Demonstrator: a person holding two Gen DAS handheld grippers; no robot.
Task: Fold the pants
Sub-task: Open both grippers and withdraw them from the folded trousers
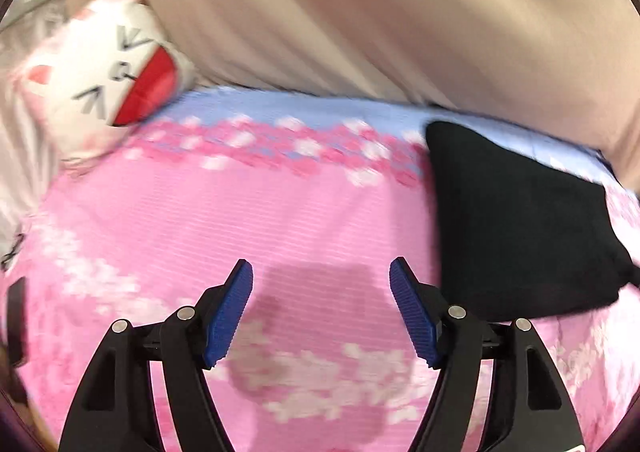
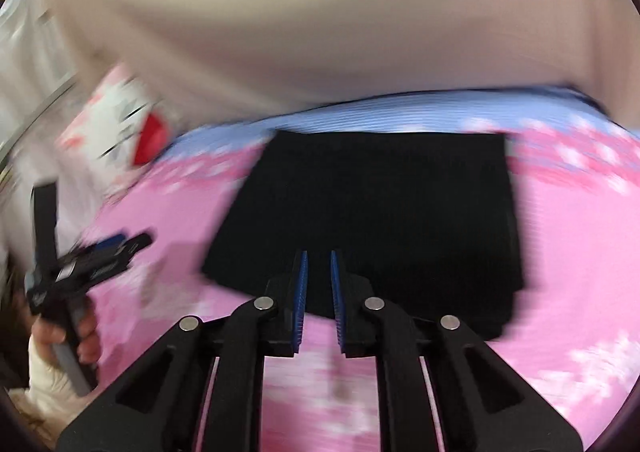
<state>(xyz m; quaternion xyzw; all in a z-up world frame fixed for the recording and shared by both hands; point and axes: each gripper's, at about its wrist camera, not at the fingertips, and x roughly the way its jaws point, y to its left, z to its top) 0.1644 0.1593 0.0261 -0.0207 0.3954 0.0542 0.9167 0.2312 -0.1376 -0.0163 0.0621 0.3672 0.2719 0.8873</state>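
The black pants lie folded into a flat rectangle on the pink flowered bedspread, to the right of my left gripper. That gripper is open above bare bedspread, its blue pads wide apart with nothing between them. In the right wrist view the pants fill the middle. My right gripper hovers at their near edge, its blue pads a narrow gap apart and nothing caught in it. The left gripper shows blurred at the left, held by a hand.
A white cat-face pillow with a red mouth lies at the far left of the bed, also the pillow in the right wrist view. A beige padded surface rises behind the bed. The bedspread's far strip is light blue.
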